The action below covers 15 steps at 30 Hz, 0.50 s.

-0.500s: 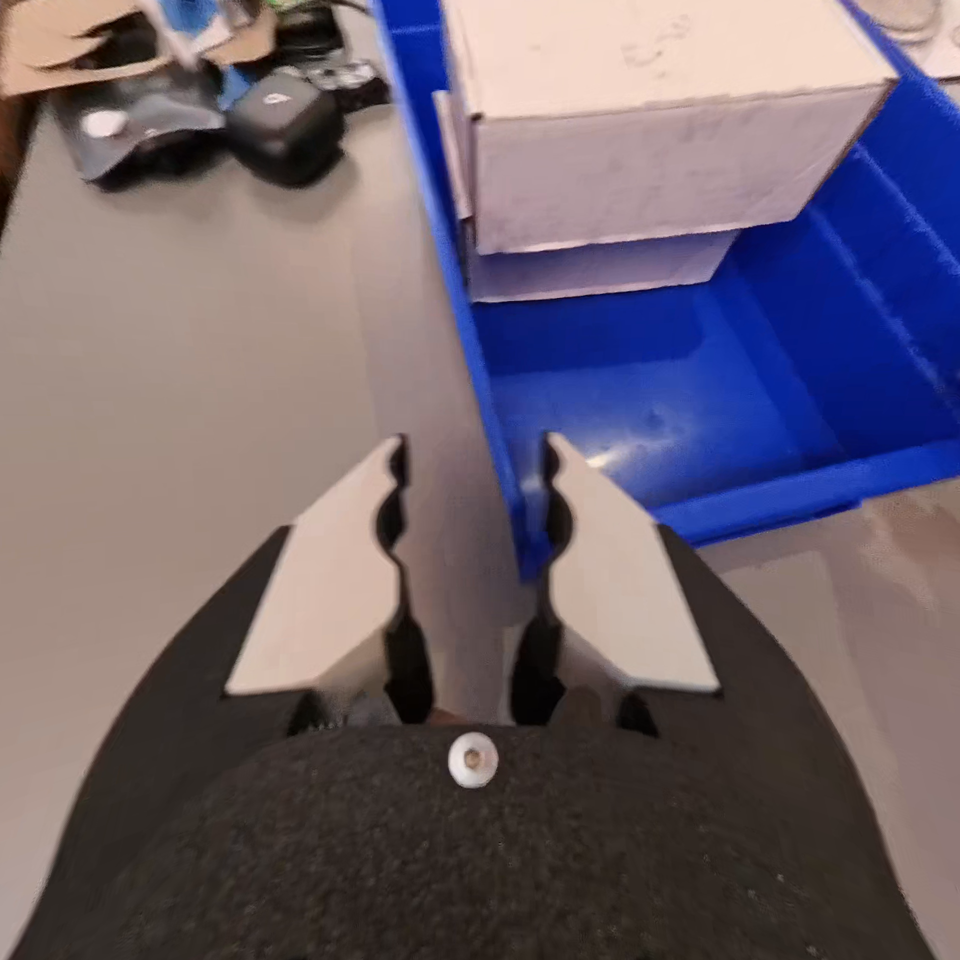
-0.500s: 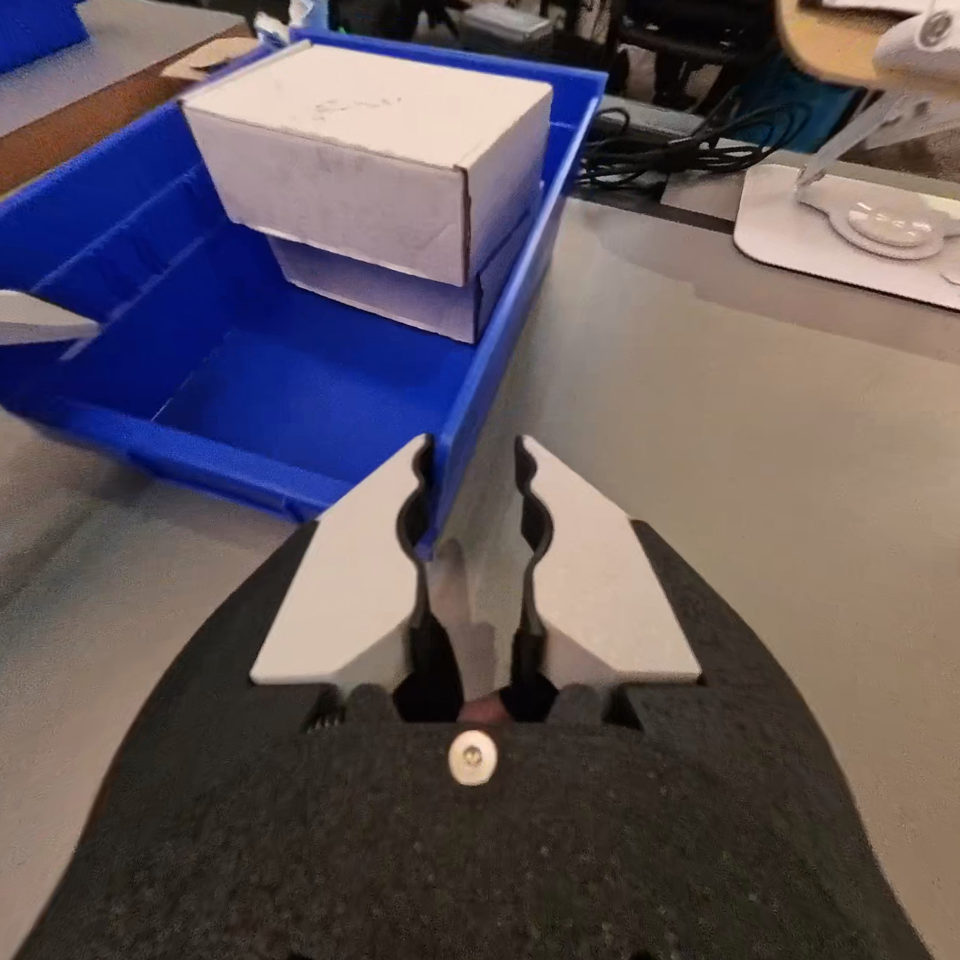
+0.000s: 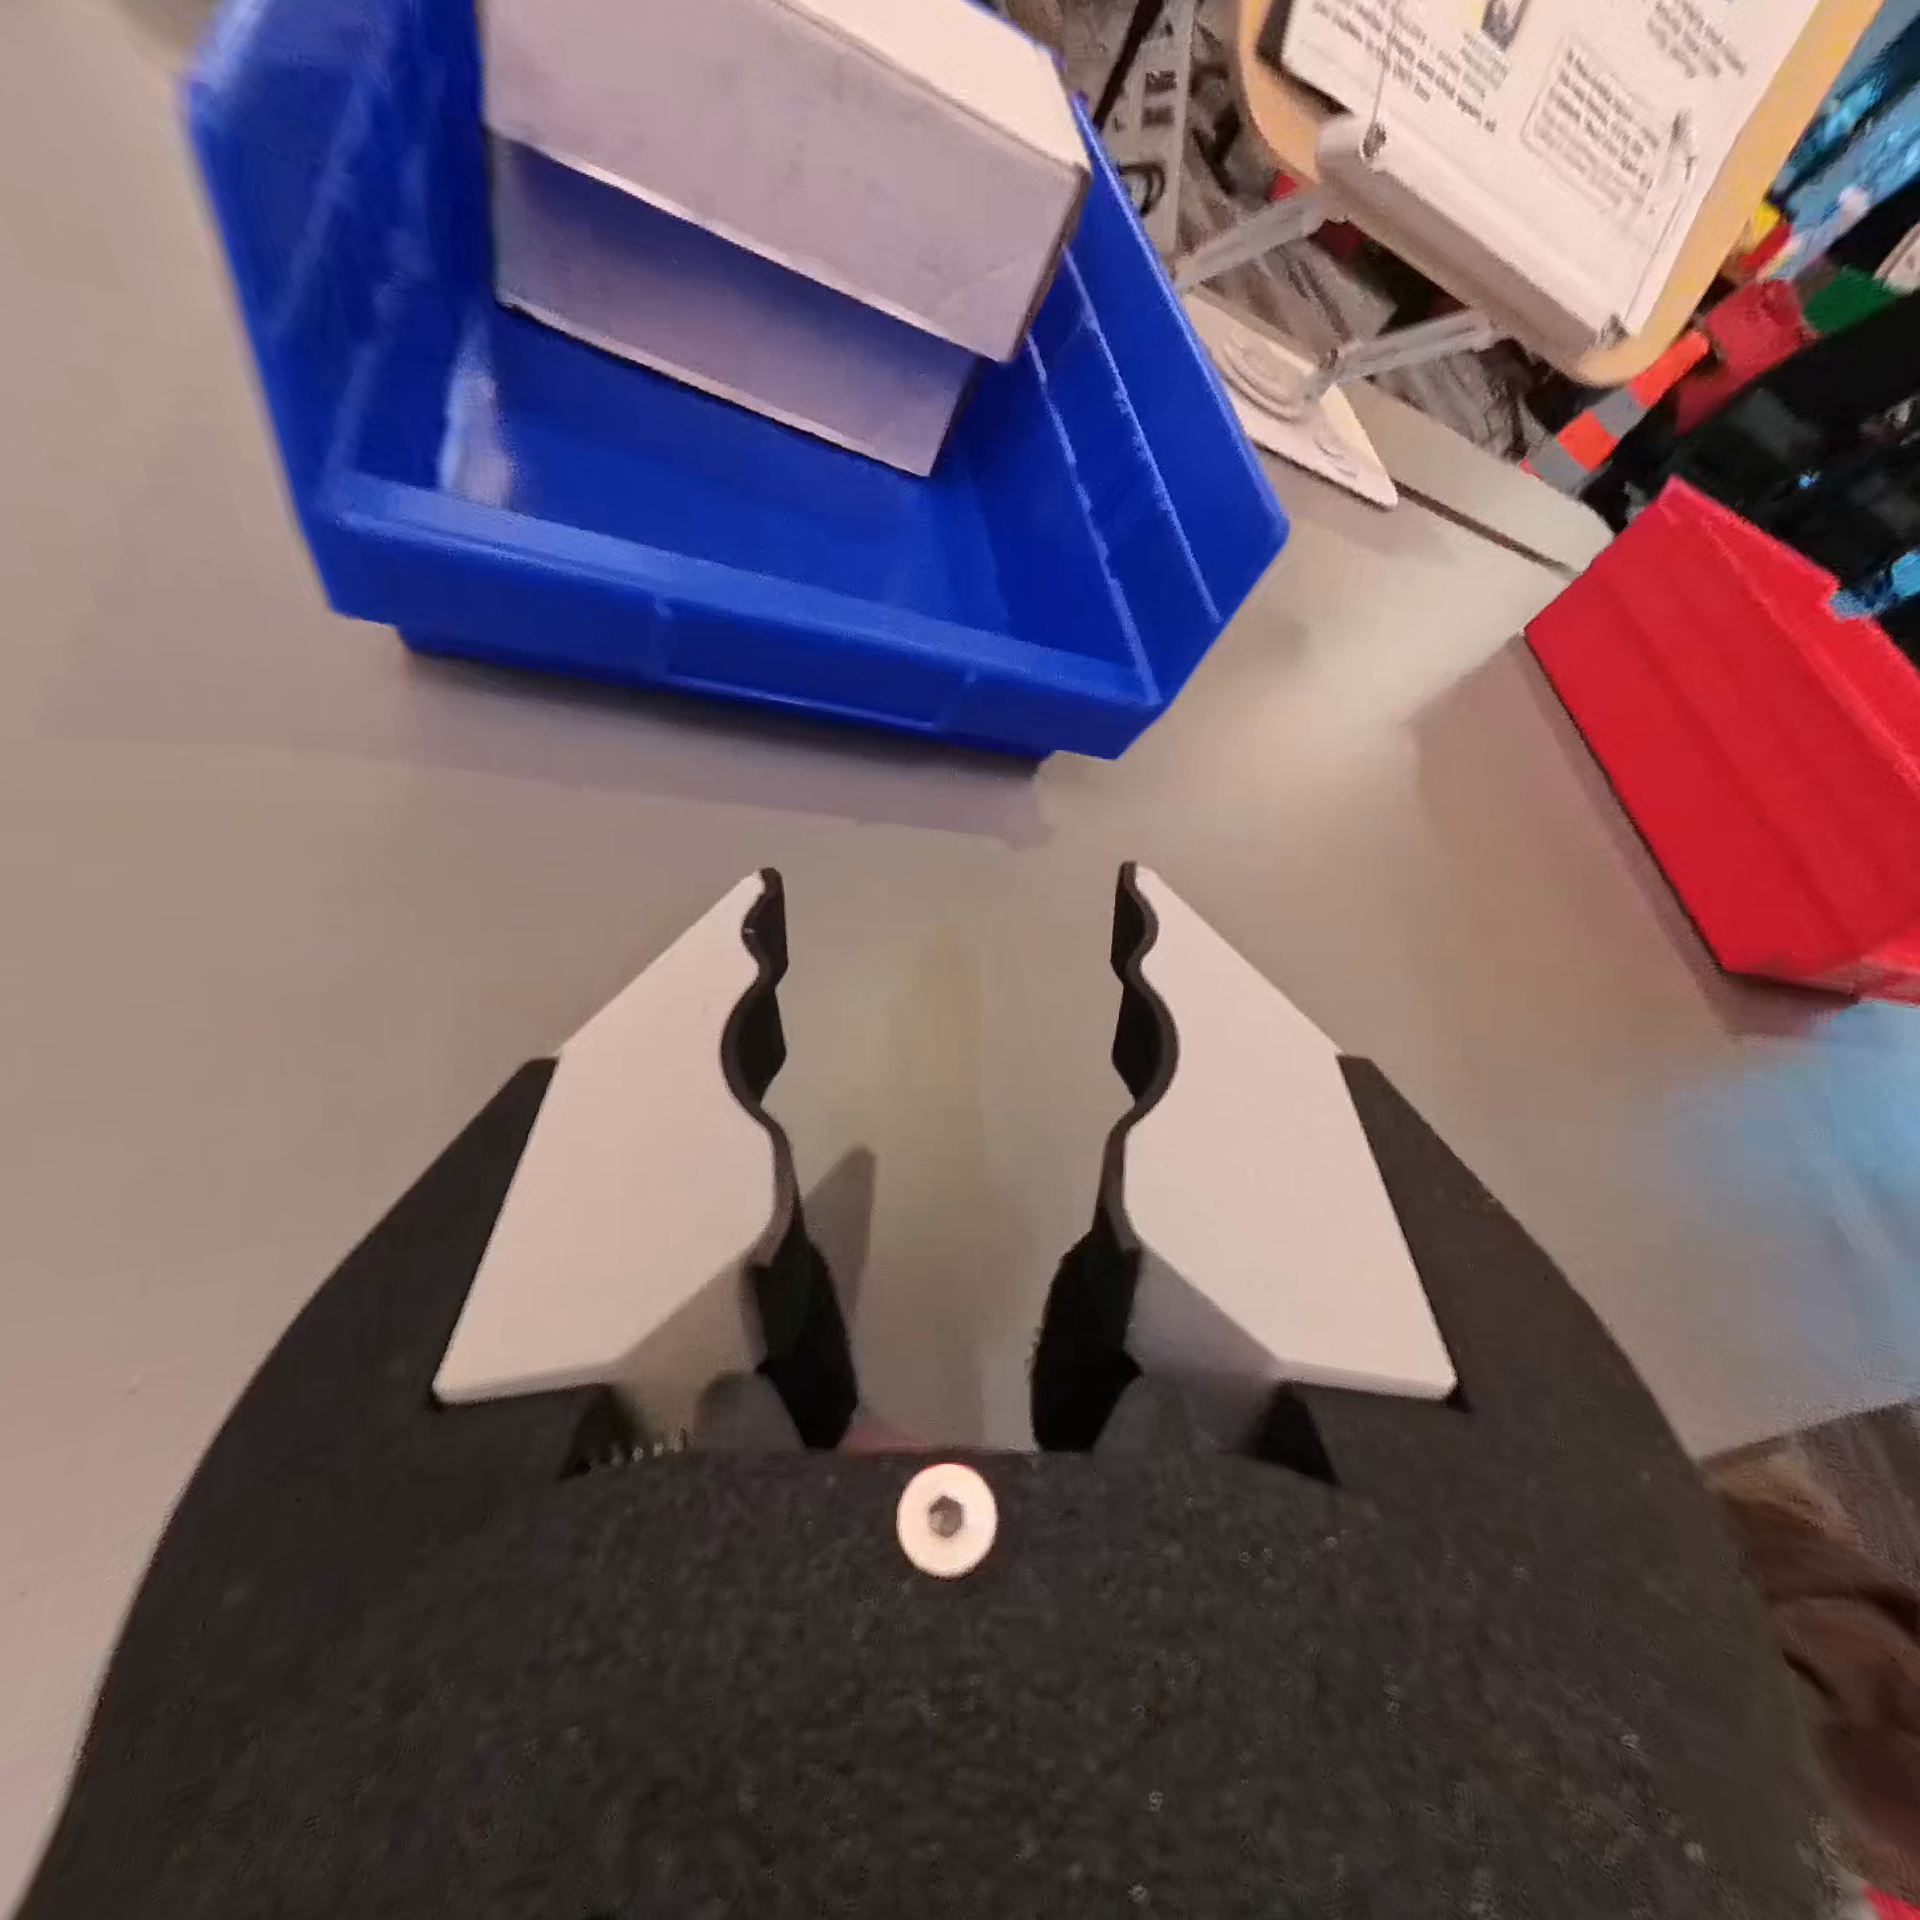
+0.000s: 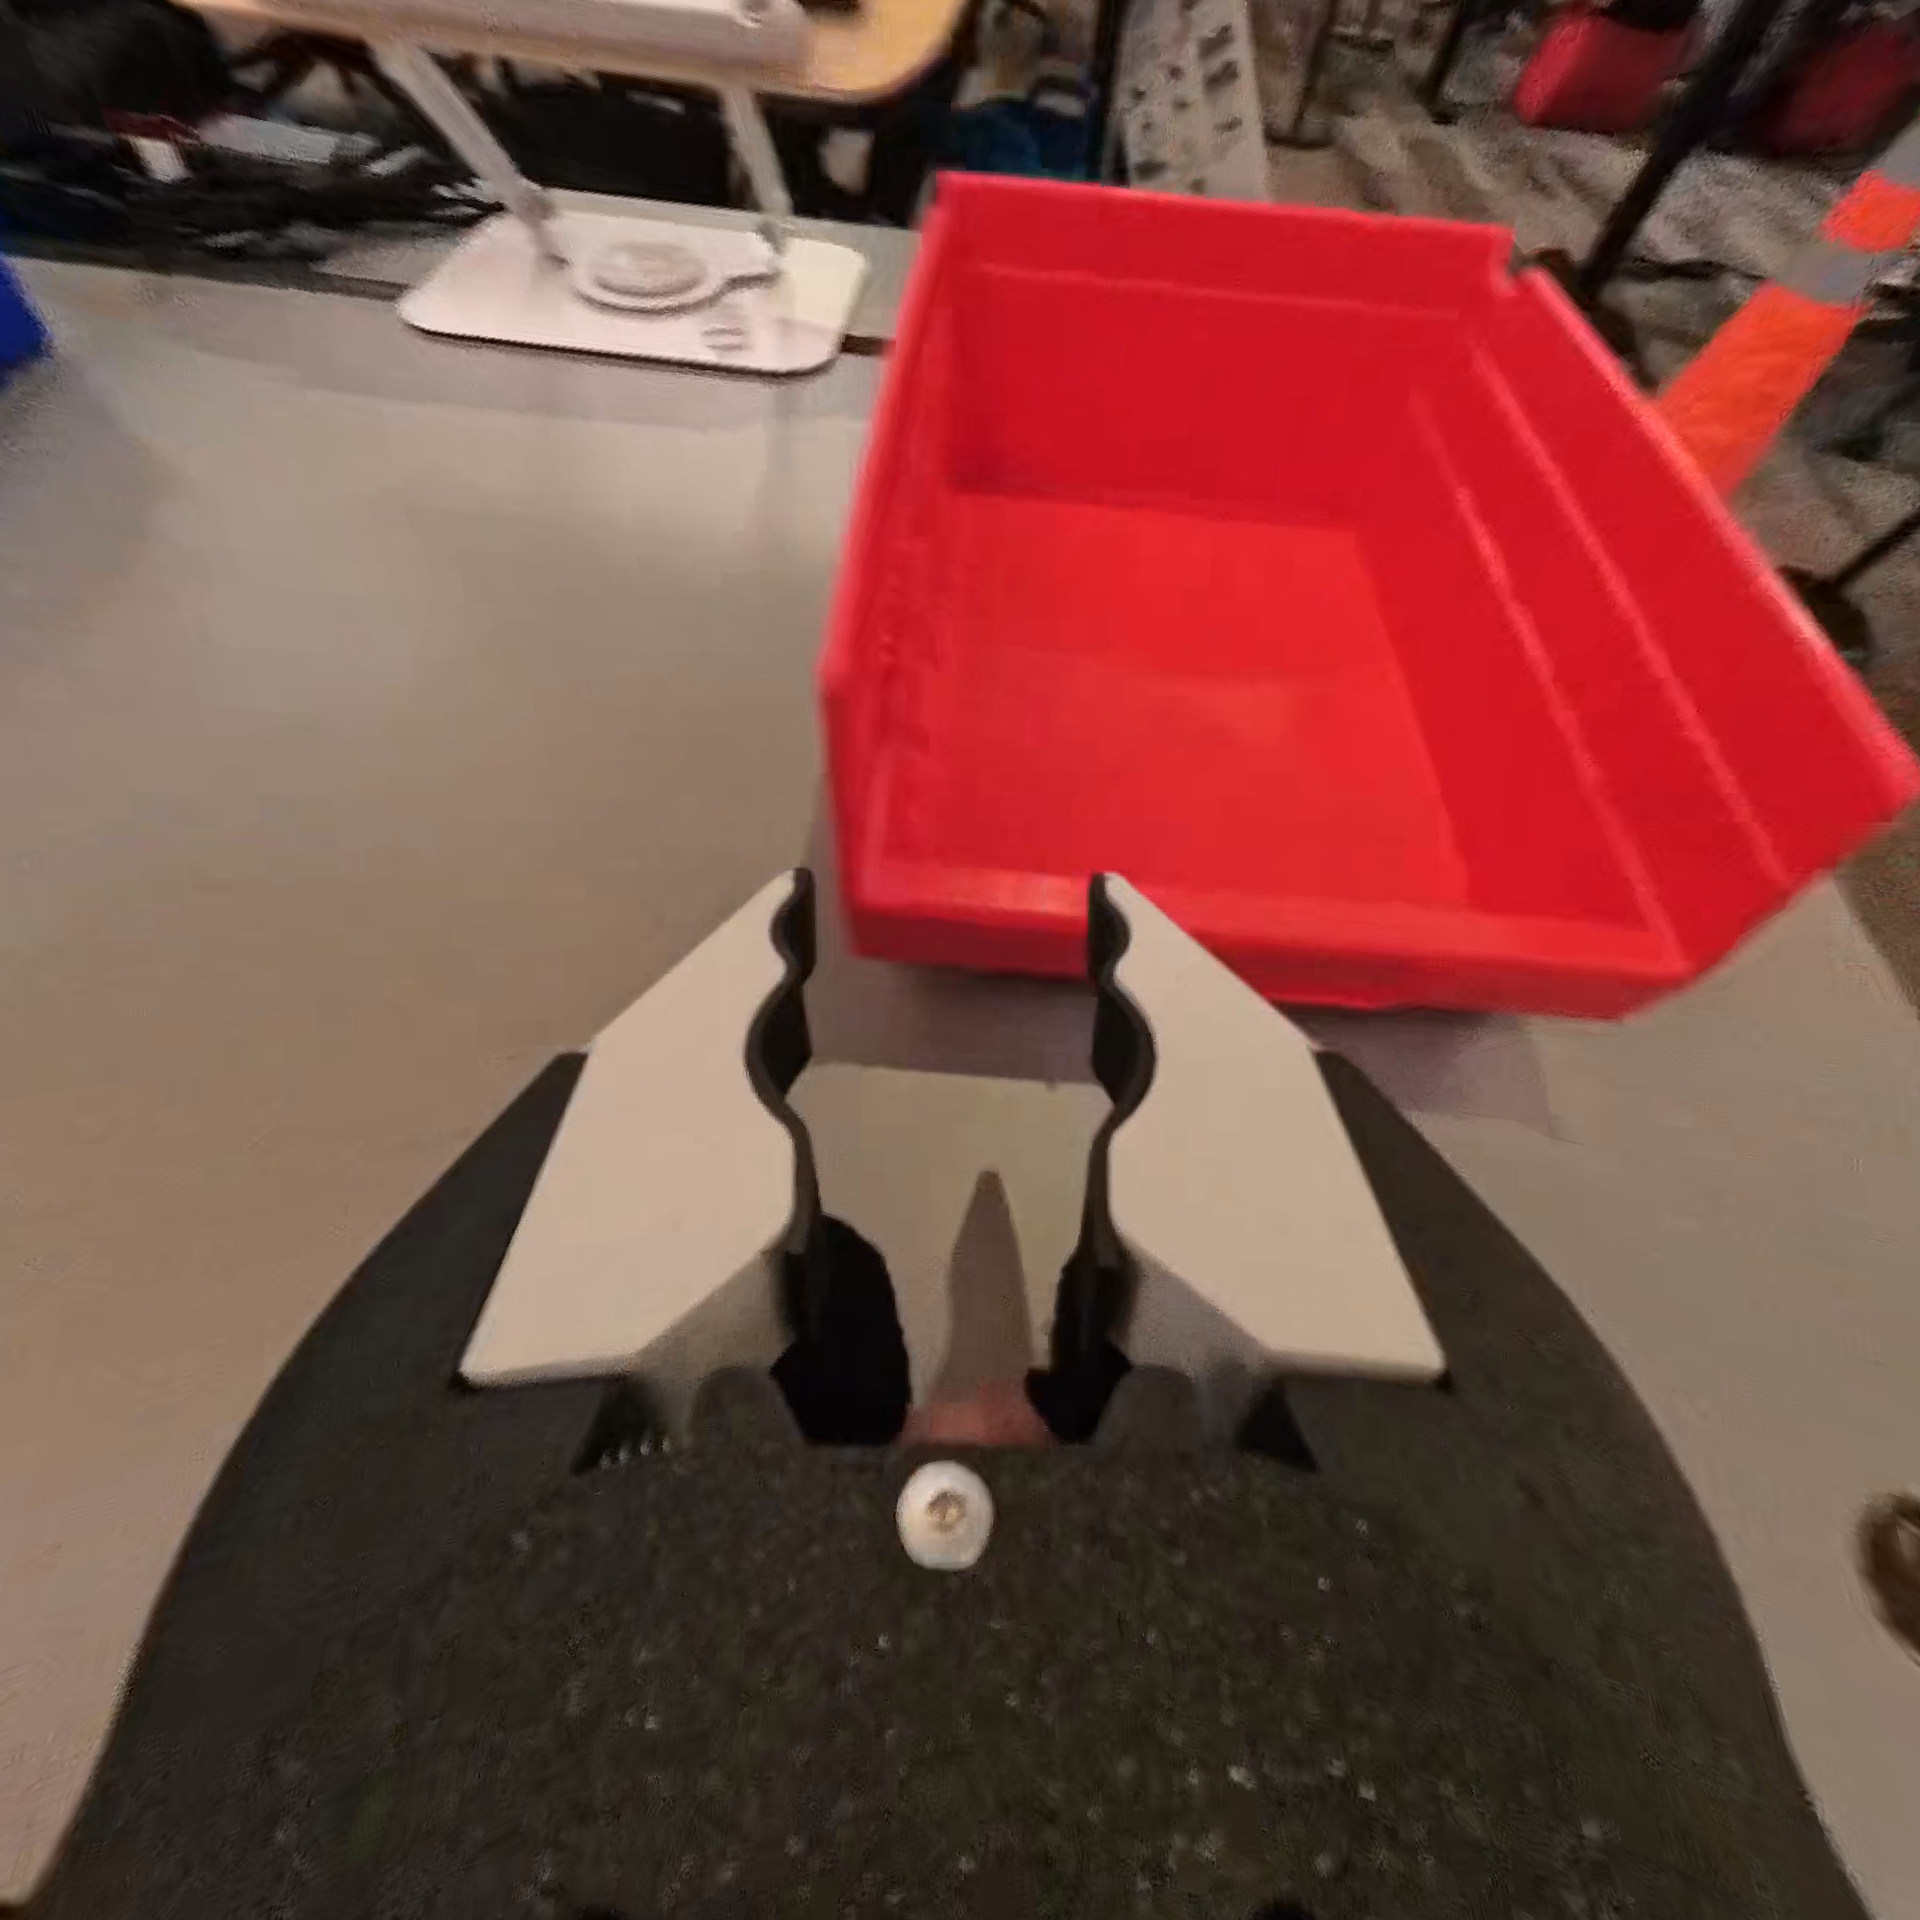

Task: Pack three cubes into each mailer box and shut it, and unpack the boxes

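Left gripper (image 3: 948, 883) parted and empty low in frame, blue bin (image 3: 727, 634) upper left on grey table (image 3: 208, 935), two closed white mailer boxes (image 3: 769, 156) stacked inside, top edge cropped, contents hidden, right gripper (image 4: 945, 894) spread and empty, red bin (image 4: 1195, 914) upper right, blurred, cubes unseen

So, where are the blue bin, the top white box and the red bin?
blue bin (image 3: 727, 644): left wrist view, front wall.
top white box (image 3: 790, 135): left wrist view, its upper face.
red bin (image 4: 1195, 675): right wrist view, bare floor inside.
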{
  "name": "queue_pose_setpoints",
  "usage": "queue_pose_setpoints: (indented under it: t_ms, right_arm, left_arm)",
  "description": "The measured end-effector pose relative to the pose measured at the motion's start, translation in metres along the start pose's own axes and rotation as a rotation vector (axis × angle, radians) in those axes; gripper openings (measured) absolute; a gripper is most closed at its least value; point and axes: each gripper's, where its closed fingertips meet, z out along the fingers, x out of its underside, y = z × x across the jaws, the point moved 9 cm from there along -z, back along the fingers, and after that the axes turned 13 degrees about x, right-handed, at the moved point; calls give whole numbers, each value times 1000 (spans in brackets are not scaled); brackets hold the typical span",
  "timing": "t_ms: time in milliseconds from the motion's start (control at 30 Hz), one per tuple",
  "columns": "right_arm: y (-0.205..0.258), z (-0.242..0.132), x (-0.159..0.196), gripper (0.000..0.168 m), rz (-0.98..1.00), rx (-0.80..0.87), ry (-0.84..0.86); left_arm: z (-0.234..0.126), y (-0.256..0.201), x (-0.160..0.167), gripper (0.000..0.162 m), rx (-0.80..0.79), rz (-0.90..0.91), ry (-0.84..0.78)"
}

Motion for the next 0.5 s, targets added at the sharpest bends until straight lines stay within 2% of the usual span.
queue_pose_setpoints:
  t_ms: [100,200,267,333,400,467,500]
  right_arm:
    - [-31,6,21,53,-55,105,18]
    - [-38,6,26,53,-60,154,-9]
    - [-38,4,24,53,-45,139,-34]
    - [-38,4,25,52,-58,139,-19]
    - [-37,2,28,52,-65,137,-6]
    - [-36,1,28,52,-49,119,-16]
    - [-36,1,28,52,-45,111,-13]
  left_arm:
    - [11,-8,-2,62,-26,126,75]
    - [17,-11,-4,64,-41,225,103]
    - [21,-15,-7,61,36,193,116]
    - [25,-22,-22,63,206,176,124]
    - [27,-21,-61,61,280,295,146]
    - [34,-15,-119,63,262,523,203]
    - [41,-11,-152,59,218,654,259]
